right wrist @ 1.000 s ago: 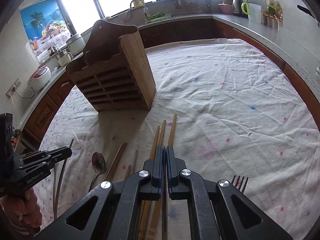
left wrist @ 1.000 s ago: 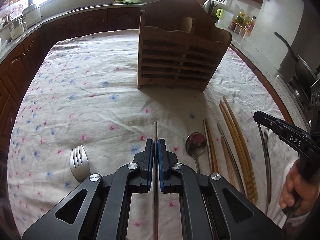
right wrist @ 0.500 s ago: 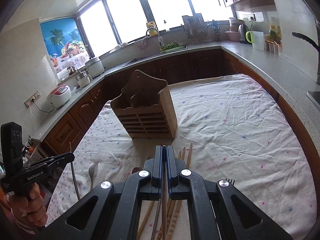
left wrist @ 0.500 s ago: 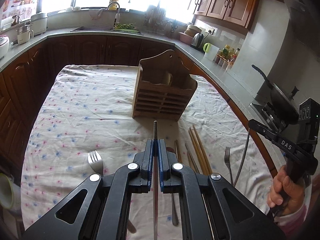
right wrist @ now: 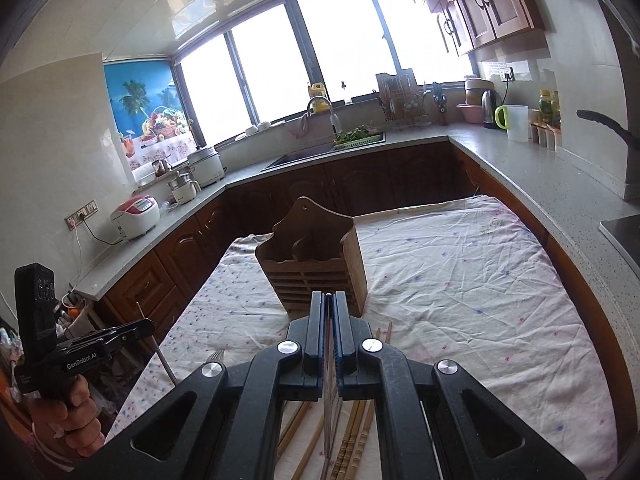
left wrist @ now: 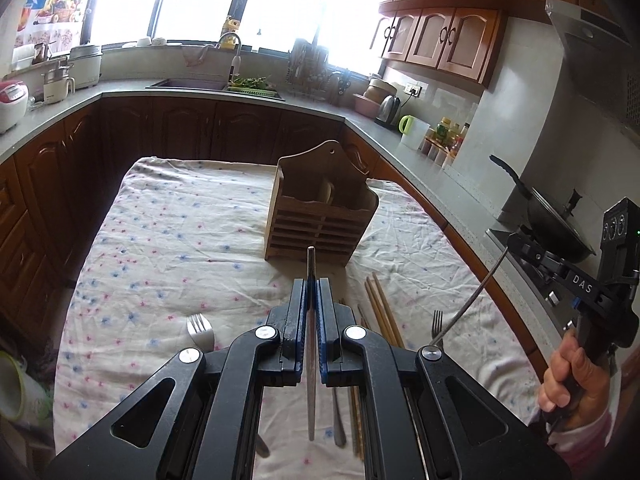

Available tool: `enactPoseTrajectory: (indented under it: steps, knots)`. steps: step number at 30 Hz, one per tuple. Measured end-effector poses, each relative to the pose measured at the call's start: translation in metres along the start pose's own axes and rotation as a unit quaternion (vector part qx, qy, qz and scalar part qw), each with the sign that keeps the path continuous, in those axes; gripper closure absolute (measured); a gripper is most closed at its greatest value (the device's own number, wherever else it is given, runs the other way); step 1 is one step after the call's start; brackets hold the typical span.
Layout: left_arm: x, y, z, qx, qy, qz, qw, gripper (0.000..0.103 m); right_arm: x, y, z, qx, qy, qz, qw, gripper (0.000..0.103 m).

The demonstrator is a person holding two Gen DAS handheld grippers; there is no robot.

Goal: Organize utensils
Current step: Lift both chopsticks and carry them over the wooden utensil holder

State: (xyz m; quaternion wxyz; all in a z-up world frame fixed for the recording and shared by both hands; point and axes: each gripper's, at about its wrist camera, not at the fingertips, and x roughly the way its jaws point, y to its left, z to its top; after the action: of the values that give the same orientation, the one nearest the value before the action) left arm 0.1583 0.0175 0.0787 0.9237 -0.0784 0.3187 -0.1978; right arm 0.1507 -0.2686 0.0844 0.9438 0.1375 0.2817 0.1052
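Note:
A wooden utensil holder stands upright on the flowered tablecloth, with something pale inside one compartment. My left gripper is shut on a thin metal stick that juts forward toward the holder. My right gripper is shut on a thin curved metal utensil; its head is hidden. Both grippers hover above the table in front of the holder. On the cloth below lie a fork, wooden chopsticks, another fork's tines and a metal handle.
Dark wood cabinets and a grey counter wrap around the table. A wok sits on the stove at the right, a rice cooker at the left. A person's hand grips the right tool.
Both grippers have risen from the table and tipped upward, each still shut on its metal utensil. The holder and the cloth now look farther away and lower.

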Motion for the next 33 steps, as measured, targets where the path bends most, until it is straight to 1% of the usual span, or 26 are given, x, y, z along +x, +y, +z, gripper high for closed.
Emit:
enactPoseTrajectory:
  steps: [12,18,24,29,33]
  knots:
    - [-0.006,0.001,0.017,-0.004,-0.029,0.005,0.9995,0.099,-0.001,0.001,0.015,-0.003,-0.023,0.007,1.0,0.099]
    - [-0.006,0.003,0.032,-0.009,-0.054,0.006,0.9985,0.099,0.002,0.001,0.024,-0.002,-0.033,0.009,0.999,0.099]
    - [-0.001,0.007,0.065,-0.019,-0.086,0.013,0.996,0.099,0.01,0.001,0.048,-0.003,-0.05,0.015,0.999,0.099]
    - [0.005,0.008,0.1,-0.022,-0.119,0.011,0.9925,0.099,0.024,0.002,0.081,-0.002,-0.08,0.019,0.997,0.099]
    - [0.013,0.008,0.13,-0.02,-0.151,0.019,0.9881,0.099,0.04,0.001,0.112,0.006,-0.104,0.026,0.994,0.099]
